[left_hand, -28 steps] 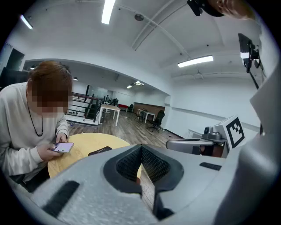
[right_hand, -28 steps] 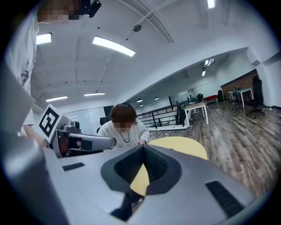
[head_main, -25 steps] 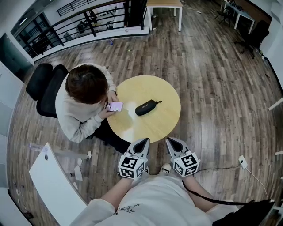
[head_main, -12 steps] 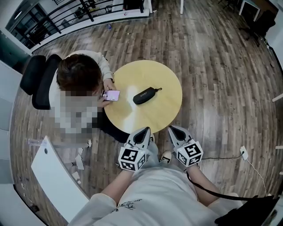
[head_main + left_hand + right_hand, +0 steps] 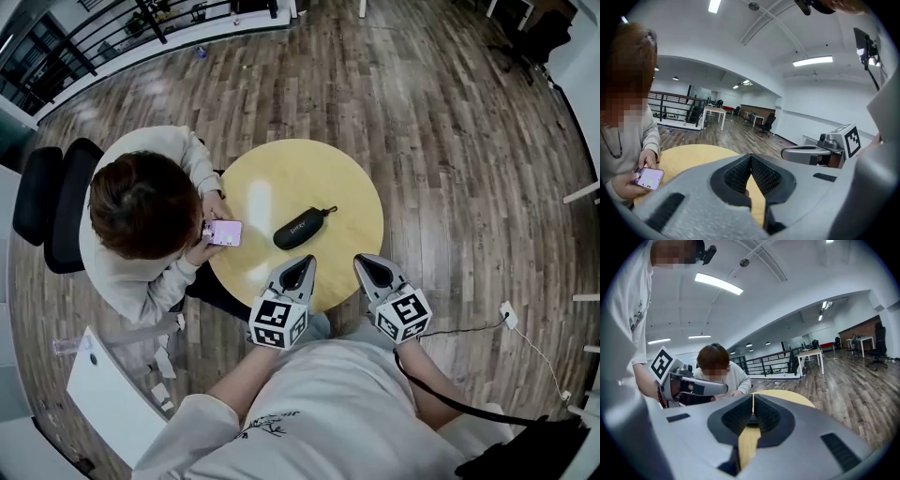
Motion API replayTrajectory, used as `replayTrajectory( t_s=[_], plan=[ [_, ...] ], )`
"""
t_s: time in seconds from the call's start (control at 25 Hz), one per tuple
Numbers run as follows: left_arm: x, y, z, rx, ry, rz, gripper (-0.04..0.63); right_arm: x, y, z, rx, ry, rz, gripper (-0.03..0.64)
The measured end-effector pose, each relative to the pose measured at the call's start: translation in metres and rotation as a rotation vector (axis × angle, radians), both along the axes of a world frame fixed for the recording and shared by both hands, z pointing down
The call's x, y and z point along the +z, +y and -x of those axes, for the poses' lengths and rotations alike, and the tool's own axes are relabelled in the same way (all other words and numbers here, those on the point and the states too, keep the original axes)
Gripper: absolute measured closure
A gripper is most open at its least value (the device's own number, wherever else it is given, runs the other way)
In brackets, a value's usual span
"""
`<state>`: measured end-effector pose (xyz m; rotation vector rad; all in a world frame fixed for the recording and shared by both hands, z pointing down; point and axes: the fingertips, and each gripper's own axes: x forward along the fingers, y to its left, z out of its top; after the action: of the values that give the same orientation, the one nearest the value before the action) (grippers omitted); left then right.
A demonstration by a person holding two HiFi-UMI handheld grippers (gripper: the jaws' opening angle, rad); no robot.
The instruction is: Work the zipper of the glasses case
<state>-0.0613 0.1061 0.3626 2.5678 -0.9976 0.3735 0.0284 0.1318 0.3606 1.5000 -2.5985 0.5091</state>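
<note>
The black glasses case (image 5: 302,228) lies closed on the round yellow table (image 5: 347,187), its zipper pull pointing to the far right. My left gripper (image 5: 303,263) hovers at the table's near edge, just short of the case, jaws together with nothing between them. My right gripper (image 5: 363,262) is beside it at the same edge, to the case's right, also shut and empty. In the left gripper view the left gripper (image 5: 751,157) hides the case; only the table (image 5: 689,154) shows. The right gripper (image 5: 753,396) likewise covers it in the right gripper view.
A person sits at the table's left holding a pink phone (image 5: 223,232), on a black chair (image 5: 47,206). A white board (image 5: 108,398) leans at the lower left. A socket and cable (image 5: 507,315) lie on the wood floor to the right.
Both grippers have come forward from over the floor to the table's near edge, closer to the case. Their jaws stay together.
</note>
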Motion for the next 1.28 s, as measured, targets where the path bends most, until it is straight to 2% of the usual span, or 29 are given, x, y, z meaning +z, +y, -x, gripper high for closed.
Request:
replayTrajectory(
  t_s=[0.24,0.4,0.56,0.76,0.88,0.96,1.08,1.28],
  plan=[
    [0.012,-0.033,-0.011,-0.016,-0.002,0.051,0.592,0.008,-0.032,-0.012,-0.038,0.014,0.024,0.612],
    [0.019,-0.053,-0.025,-0.053,-0.029,0.058,0.592,0.018,-0.055,-0.023,-0.126,0.034,0.046,0.611],
    [0.040,-0.074,-0.032,-0.094,-0.089,0.067,0.592,0.035,-0.085,-0.027,-0.277,0.096,0.048,0.571],
    [0.090,-0.102,-0.033,-0.173,-0.131,0.141,0.565,0.073,-0.134,-0.022,-0.504,0.227,-0.004,0.571],
    [0.116,-0.124,-0.021,-0.241,-0.167,0.149,0.565,0.103,-0.168,-0.003,-0.637,0.269,-0.021,0.571],
    [0.134,-0.131,-0.015,-0.276,-0.183,0.172,0.565,0.125,-0.182,0.011,-0.719,0.261,0.022,0.571],
    [0.156,-0.130,-0.009,-0.326,-0.165,0.237,0.566,0.150,-0.193,0.031,-0.800,0.257,0.100,0.571],
    [0.177,-0.138,-0.002,-0.348,-0.146,0.269,0.566,0.179,-0.204,0.057,-0.915,0.383,0.135,0.571]
  ],
)
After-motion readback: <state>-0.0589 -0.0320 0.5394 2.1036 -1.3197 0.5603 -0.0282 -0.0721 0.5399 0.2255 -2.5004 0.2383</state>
